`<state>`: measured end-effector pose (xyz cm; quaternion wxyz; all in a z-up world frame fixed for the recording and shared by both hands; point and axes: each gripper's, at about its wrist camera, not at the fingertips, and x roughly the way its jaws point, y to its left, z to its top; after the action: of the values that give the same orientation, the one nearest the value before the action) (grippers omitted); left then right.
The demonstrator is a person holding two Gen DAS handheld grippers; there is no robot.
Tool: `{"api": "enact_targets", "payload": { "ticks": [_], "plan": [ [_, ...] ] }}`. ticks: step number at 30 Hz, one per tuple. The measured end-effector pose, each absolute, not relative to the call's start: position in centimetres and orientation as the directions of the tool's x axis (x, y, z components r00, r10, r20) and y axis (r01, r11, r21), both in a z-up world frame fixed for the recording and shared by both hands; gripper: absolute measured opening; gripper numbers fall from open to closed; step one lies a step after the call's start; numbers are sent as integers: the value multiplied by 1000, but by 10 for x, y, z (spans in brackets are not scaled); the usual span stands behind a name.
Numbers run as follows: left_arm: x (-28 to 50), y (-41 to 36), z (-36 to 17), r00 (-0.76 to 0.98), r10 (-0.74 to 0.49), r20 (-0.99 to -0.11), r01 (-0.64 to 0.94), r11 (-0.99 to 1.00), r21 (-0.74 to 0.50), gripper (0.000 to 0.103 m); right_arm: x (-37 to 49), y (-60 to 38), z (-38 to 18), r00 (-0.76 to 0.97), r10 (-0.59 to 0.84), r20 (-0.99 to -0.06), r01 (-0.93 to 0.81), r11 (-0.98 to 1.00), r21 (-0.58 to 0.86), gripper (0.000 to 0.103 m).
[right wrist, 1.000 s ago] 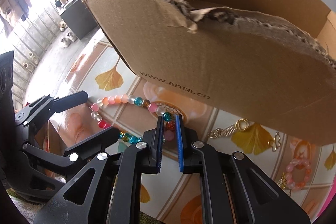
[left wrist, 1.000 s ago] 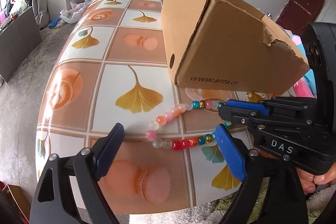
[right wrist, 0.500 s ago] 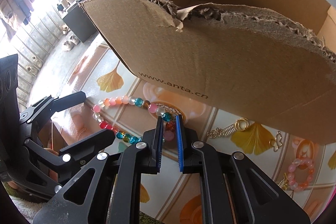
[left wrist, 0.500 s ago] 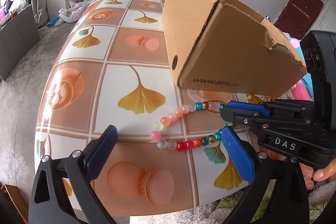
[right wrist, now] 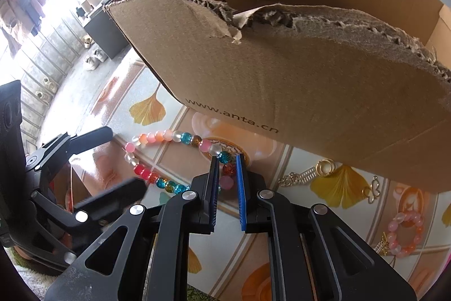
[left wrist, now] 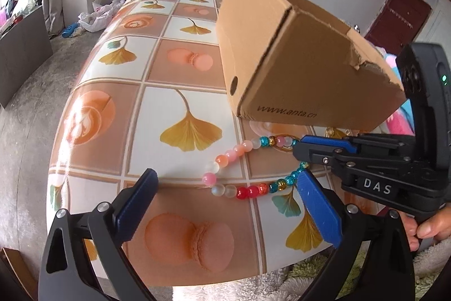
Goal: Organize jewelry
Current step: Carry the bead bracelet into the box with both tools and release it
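A necklace of pink, white, red and teal beads (left wrist: 234,189) lies looped on the tiled tablecloth (left wrist: 180,92), just in front of a torn cardboard box (left wrist: 282,61). My left gripper (left wrist: 227,175) is open wide, its blue pads either side of the loop's near end and touching nothing. My right gripper (right wrist: 228,160) is shut on the necklace (right wrist: 157,136), with a red and a pink bead pinched between its pads. It enters the left wrist view from the right as the right gripper (left wrist: 298,151). In the right wrist view the left gripper (right wrist: 126,158) stands at the left.
The box (right wrist: 282,75) is open-topped and looms close behind the necklace. A gold chain with a ring (right wrist: 310,172), a small gold clasp (right wrist: 373,189) and a pink bead bracelet (right wrist: 406,233) lie to the right. The table's rounded front edge (left wrist: 197,281) is near. A hand (left wrist: 431,227) holds the right gripper.
My left gripper's jaws have spread a little wider. The right gripper keeps its grip on the beads, and the necklace has not shifted.
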<state>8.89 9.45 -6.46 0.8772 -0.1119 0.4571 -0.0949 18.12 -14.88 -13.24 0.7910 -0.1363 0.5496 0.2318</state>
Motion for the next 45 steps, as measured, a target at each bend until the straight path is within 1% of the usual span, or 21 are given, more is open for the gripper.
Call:
{"api": "enact_targets", "payload": {
  "ticks": [2,3,4,5,6,8,9,10,12,14,16,18,19,24,25,29,36,41,45],
  "plan": [
    [86,98,-61,574,-251,-780,48,961,-274,88,181,-149,-132,290,217,-932,-513,857,40,10],
    [85,98,-60,576,-246,-780,44,962,-271,86,181,-149,-131,291,217,-932,-513,858,40,10],
    [83,99,-58,580,-242,-778,41,962,-269,80,180,-149,-131,292,216,-932,-512,858,38,10],
    [80,100,-57,584,-245,-774,42,961,-272,74,180,-149,-131,293,215,-931,-512,858,37,10],
    [79,99,-56,583,-247,-774,41,960,-276,71,179,-149,-131,295,214,-931,-511,859,35,10],
    [78,98,-56,576,-267,-772,48,954,-294,62,178,-148,-131,301,211,-930,-513,858,29,10],
    [77,98,-57,573,-272,-773,49,953,-298,60,177,-148,-131,304,211,-929,-514,857,27,10],
    [78,97,-58,568,-275,-776,49,952,-302,54,176,-148,-131,307,211,-928,-514,857,25,10],
    [80,97,-60,559,-282,-780,44,949,-312,50,174,-147,-131,310,210,-927,-514,857,23,10],
    [83,98,-63,550,-279,-787,24,947,-319,42,173,-147,-131,307,212,-928,-516,856,25,10],
    [87,100,-66,547,-269,-793,-4,946,-324,37,173,-148,-131,305,214,-928,-515,857,28,10],
    [92,100,-66,543,-243,-804,-19,953,-301,31,173,-148,-130,303,219,-927,-513,858,35,10],
    [94,99,-65,539,-215,-814,-26,962,-272,26,173,-149,-131,303,221,-927,-512,858,38,10],
    [98,86,-65,531,-127,-838,-13,987,-158,16,172,-149,-130,314,219,-924,-517,856,27,10],
    [98,84,-66,532,-128,-837,-5,988,-154,11,172,-149,-130,316,221,-923,-516,856,28,8],
    [96,74,-65,549,-106,-829,29,994,-108,9,174,-156,-130,295,265,-918,-494,865,90,7],
    [89,78,-44,597,-131,-791,50,991,-126,9,167,-159,-114,328,281,-902,-495,864,89,7],
    [79,82,-14,653,-147,-742,77,989,-129,9,156,-155,-92,352,314,-882,-521,848,94,7],
    [72,86,26,706,-187,-684,119,982,-145,9,147,-152,-61,378,357,-854,-547,830,105,7]
  ]
}}
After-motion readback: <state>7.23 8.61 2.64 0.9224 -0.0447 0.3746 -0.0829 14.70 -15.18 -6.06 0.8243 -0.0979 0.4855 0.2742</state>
